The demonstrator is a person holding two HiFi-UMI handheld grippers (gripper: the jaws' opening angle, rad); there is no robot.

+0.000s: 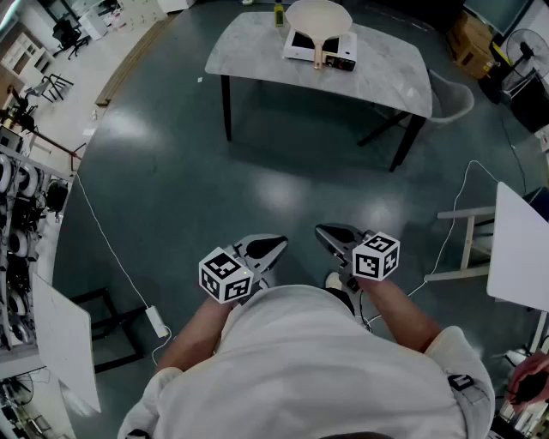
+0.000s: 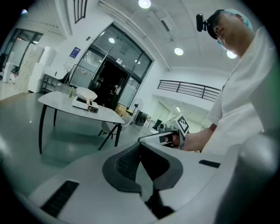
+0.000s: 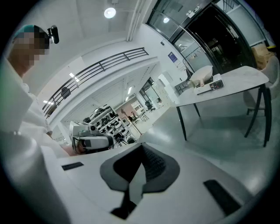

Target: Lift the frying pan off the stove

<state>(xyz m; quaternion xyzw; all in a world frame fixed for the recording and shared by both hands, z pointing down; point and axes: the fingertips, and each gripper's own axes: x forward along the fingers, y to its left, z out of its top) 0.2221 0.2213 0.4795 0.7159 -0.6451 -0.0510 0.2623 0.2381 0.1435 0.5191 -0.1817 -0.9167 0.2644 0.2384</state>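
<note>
We stand well back from a rectangular table (image 1: 249,51) with rounded corners, a pale, marbled-looking top and thin black legs, set on a glossy grey-green floor (image 1: 214,189) that mirrors the ceiling lights. On that top rests the stove (image 1: 302,45), a flat white slab with a dark control strip along its near edge, and on the stove sits the frying pan (image 1: 319,17), round, shallow and cream-coloured, its light, wood-toned handle reaching over the stove's front edge toward us. We hold both tools low in front of a white shirt (image 1: 317,360), far from the table and pointed toward it, tips angled slightly toward each other. The left gripper (image 2: 141,151) has its jaws pressed together; the dark ribbed pads meet in a single seam inside a smooth white moulded shell, and nothing lies between them. The right gripper (image 3: 142,151) is closed in the same way, its black textured pads edge to edge and empty. Each carries a white cube printed with black square markers. A pale moulded chair (image 1: 450,99) stands at the table's right end, and a thin white cable (image 1: 103,240) trails across the floor on our left.
</note>
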